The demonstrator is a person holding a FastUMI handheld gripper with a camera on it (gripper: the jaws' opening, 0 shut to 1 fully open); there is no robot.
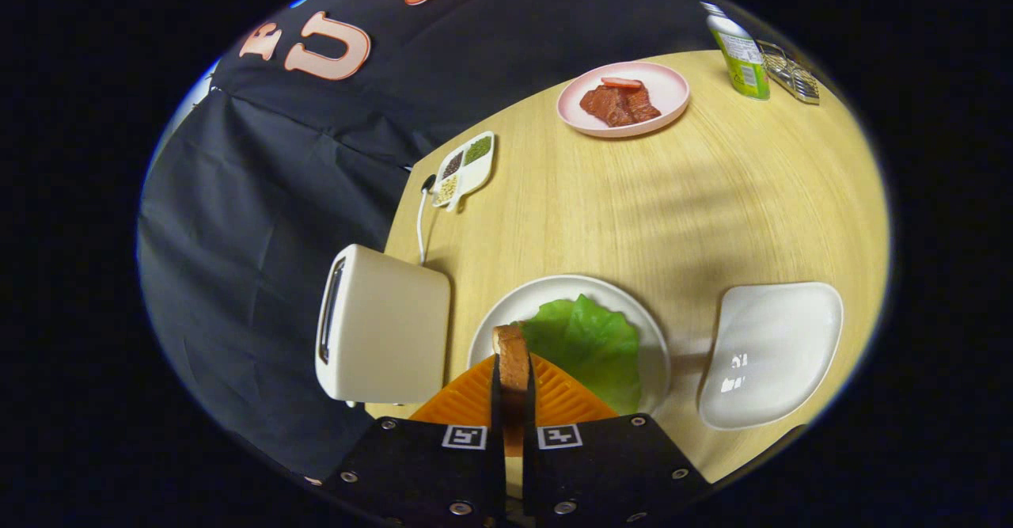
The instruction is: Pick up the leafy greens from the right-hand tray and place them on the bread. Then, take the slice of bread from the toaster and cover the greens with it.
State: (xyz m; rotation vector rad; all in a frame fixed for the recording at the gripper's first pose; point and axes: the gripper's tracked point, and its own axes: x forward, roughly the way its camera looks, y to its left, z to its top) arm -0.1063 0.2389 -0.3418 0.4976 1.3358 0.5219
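Note:
My gripper (513,385) is shut on a slice of toasted bread (511,354), held edge-up between the two fingers. Just ahead of the fingers sits a round white plate (506,310) with a green lettuce leaf (589,342) spread over it; whatever lies under the leaf is hidden. The cream toaster (384,326) stands on the table to the left of the plate, its slot facing left and looking dark inside. To the right of the plate rests a white tray (772,350) with nothing on it.
Beyond the plate the wooden table (681,203) carries a pink plate of meat slices (623,99), a white divided dish of seeds (464,170), a green bottle (741,57) and a metal rack (791,75). The toaster's white cord (420,223) runs along the table's left edge.

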